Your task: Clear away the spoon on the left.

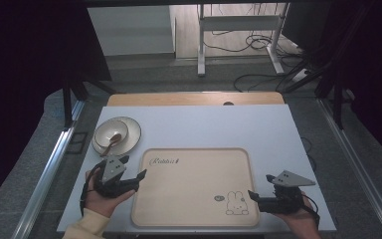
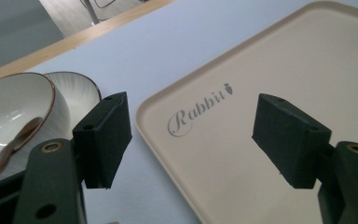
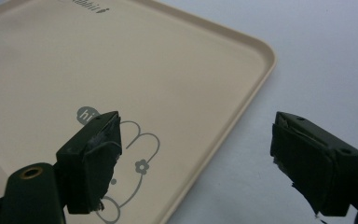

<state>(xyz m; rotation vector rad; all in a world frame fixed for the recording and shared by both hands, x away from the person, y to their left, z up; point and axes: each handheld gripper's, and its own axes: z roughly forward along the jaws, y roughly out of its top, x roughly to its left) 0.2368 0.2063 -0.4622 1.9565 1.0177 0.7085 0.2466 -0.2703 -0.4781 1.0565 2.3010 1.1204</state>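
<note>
Tray [image 1: 194,186]: beige, square with rounded corners, flat on the white table [image 1: 219,127], near your edge and between your two grippers. "Rabbit" lettering sits at its far-left corner, a rabbit drawing with a small "hi" bubble at its near-right corner. Nothing lies in it.

Left gripper [image 1: 132,172]: in your left hand [image 1: 102,199], just off the tray's left edge, pointing toward the far-left corner. Jaws stand wide apart and hold nothing; in the left gripper view one jaw hangs over the table, the other over the tray, with the lettering between them.

Right gripper [image 1: 253,196]: in your right hand [image 1: 301,216], at the tray's near-right corner, pointing left. Jaws wide apart, nothing between them; in the right gripper view one jaw hangs over the rabbit drawing, the other over bare table, so they straddle the tray's right rim. Whether either jaw touches the tray, you cannot tell.

Bowl [image 1: 110,132]: white, brown-rimmed, on a ribbed plate [image 1: 129,142] left of the tray's far corner, just beyond your left gripper. Spoon [image 1: 113,140]: brown, resting inside the bowl.
</note>
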